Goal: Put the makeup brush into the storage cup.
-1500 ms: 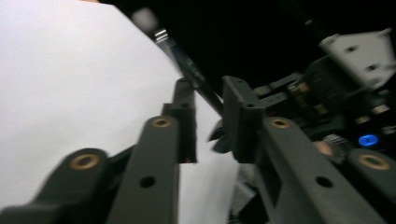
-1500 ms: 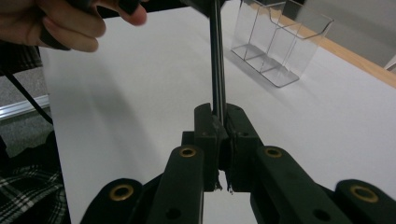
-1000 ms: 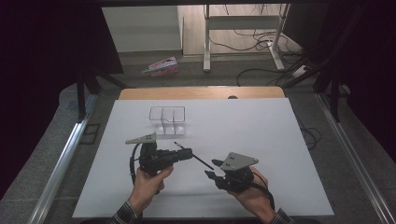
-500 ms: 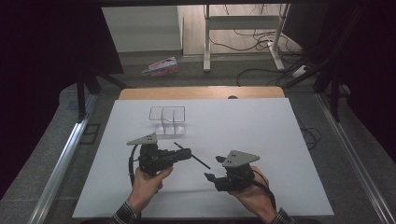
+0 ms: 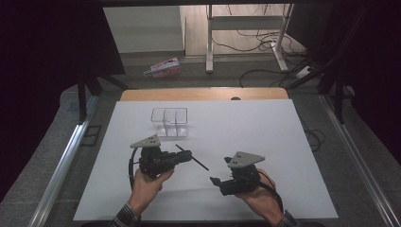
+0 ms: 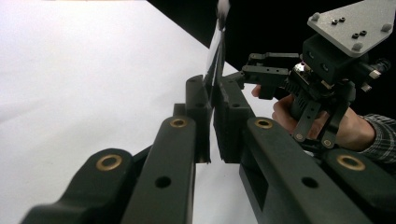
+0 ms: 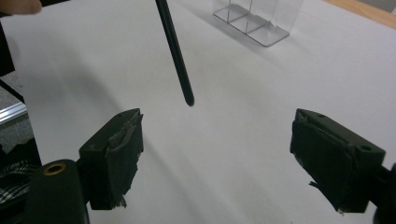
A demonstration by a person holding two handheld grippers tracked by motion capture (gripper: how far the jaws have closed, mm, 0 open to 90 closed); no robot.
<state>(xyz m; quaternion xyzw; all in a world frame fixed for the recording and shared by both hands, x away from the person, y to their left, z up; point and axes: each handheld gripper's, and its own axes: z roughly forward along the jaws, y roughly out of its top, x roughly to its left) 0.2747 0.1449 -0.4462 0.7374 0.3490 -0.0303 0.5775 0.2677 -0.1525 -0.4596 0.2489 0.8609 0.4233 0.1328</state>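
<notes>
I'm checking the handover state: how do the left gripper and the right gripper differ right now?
The left gripper is shut on the black pen; the right gripper stands open, nothing between its jaws, which have just been opening. The left one's jaws point right, the right one's left. Both are hand-held above the white table.

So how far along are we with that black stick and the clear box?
Done: the left hand-held gripper is shut on the black stick, which is off the table. In hand: the right hand-held gripper has just been opening, nothing between its jaws, the stick's tip in front of them. Left: the stick isn't yet in the clear divided box, probably its destination.
</notes>
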